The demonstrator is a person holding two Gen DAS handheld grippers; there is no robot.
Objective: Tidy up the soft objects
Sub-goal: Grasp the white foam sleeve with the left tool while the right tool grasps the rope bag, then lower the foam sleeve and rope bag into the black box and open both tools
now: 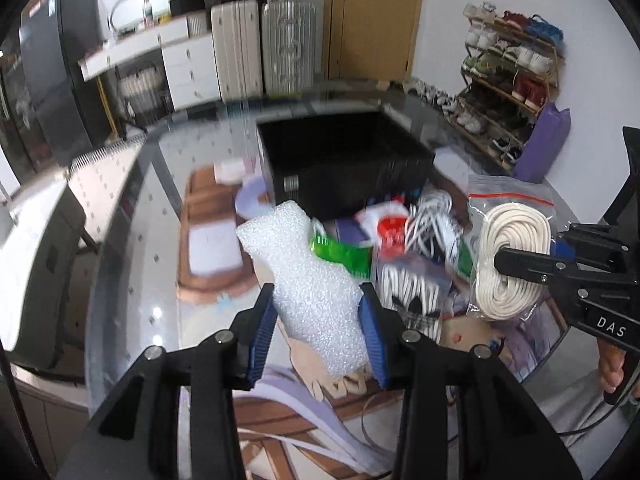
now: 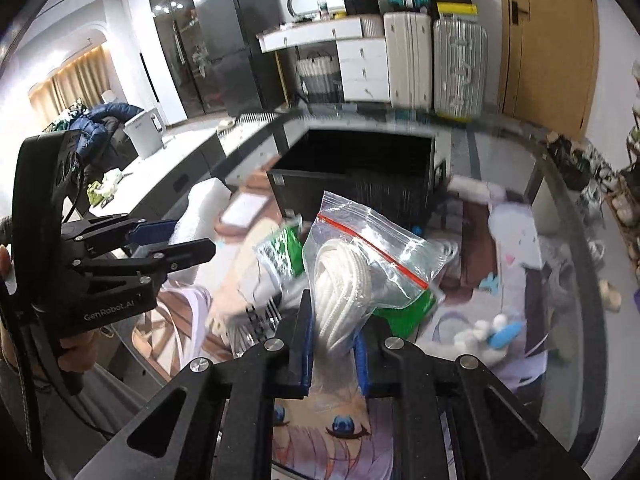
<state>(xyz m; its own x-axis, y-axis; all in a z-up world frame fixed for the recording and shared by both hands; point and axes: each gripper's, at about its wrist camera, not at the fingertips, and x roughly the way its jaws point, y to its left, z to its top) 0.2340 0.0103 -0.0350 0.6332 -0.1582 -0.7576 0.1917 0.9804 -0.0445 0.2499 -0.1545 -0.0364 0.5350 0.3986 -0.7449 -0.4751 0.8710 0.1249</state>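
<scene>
Blue ribbed pads (image 1: 260,344) on our left gripper (image 1: 316,332) are clamped on a white foam sheet (image 1: 308,280), which stands up between the two fingers, lifted off the glass table (image 1: 132,240). Our right gripper (image 2: 334,350) is closed on a zip bag of coiled white rope (image 2: 344,280), also held in the air. Both loads hang just short of the black storage box (image 1: 344,160), whose open top faces us from behind the clutter. Below and between the grippers lie a green packet (image 1: 344,252), a bundle of white cables (image 1: 432,216) and a small white plush toy (image 2: 484,332), all on the printed mat.

We judge that we are mid-carry, with both soft items gripped and bound for the box. Next we need to bring each gripper over the box opening, one after the other so the arms do not collide, and release once the item is above the rim.
</scene>
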